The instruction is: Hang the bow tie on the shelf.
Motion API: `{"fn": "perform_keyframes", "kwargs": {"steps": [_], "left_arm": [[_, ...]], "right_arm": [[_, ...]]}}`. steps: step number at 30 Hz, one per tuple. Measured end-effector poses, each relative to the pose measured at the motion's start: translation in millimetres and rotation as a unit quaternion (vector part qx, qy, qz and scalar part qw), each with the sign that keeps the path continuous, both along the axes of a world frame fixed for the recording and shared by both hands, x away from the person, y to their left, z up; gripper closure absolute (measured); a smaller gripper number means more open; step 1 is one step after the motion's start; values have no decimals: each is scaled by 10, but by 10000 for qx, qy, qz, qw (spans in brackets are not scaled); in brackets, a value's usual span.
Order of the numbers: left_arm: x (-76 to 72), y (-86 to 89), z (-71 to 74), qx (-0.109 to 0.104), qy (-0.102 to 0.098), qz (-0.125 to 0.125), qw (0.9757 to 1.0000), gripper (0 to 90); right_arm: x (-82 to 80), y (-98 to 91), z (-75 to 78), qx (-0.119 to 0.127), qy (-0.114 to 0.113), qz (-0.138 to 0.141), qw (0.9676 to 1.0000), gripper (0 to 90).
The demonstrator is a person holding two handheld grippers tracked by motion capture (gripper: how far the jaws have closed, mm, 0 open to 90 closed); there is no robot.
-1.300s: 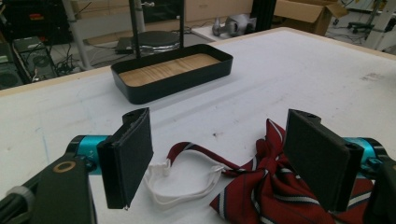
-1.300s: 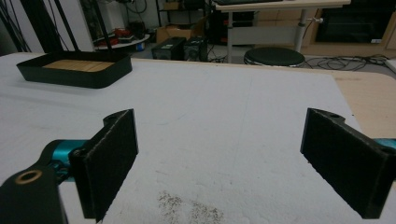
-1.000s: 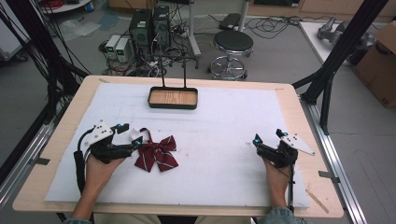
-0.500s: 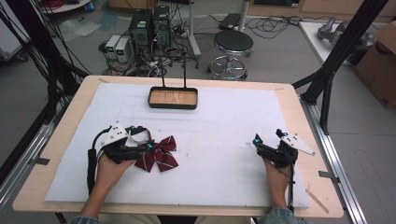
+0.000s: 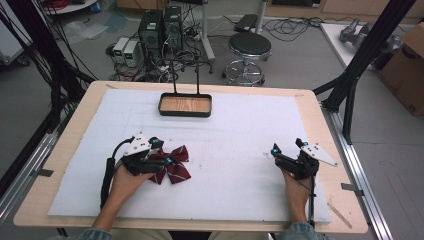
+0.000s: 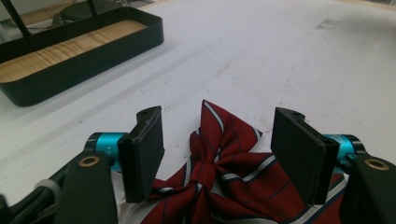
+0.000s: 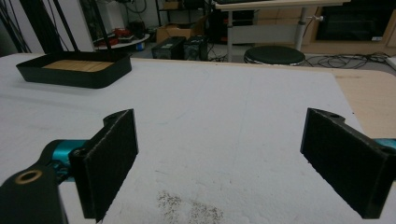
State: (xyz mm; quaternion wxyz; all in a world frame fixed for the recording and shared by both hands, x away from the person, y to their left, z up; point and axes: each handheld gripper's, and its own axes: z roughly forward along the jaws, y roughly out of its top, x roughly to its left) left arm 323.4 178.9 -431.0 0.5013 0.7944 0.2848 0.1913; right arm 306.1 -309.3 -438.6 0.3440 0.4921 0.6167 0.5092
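In the left gripper view, the lower part of the red striped bow tie runs off the bottom edge, and its right wing passes behind the right finger. Whether the fingers press on the cloth cannot be told. The black tray is cut by the left and top edges. In the high view, the left gripper covers the bow tie's left wing. In the right gripper view, the tray's upright rods leave the top edge.
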Motion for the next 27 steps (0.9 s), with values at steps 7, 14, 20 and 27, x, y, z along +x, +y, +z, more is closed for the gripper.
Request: {"fn": "perform_keyframes", "kwargs": {"steps": [7,14,20,27], "left_arm": [[71,-49,-105,548,220,159,9981,461],[123,-70,-176,832,427,161,9955,554],[86,-117,-163,1055,376,123,9936,733],[51,-198,127,615,111,-47,9980,739]], "right_arm": [[0,-1,0,2,1,4,10000,102],[2,-3,0,-3,-12,3,10000,102],[1,-6,0,6,-5,10,10000,102],[0,-9,-1,24,13,-4,10000,102]]}}
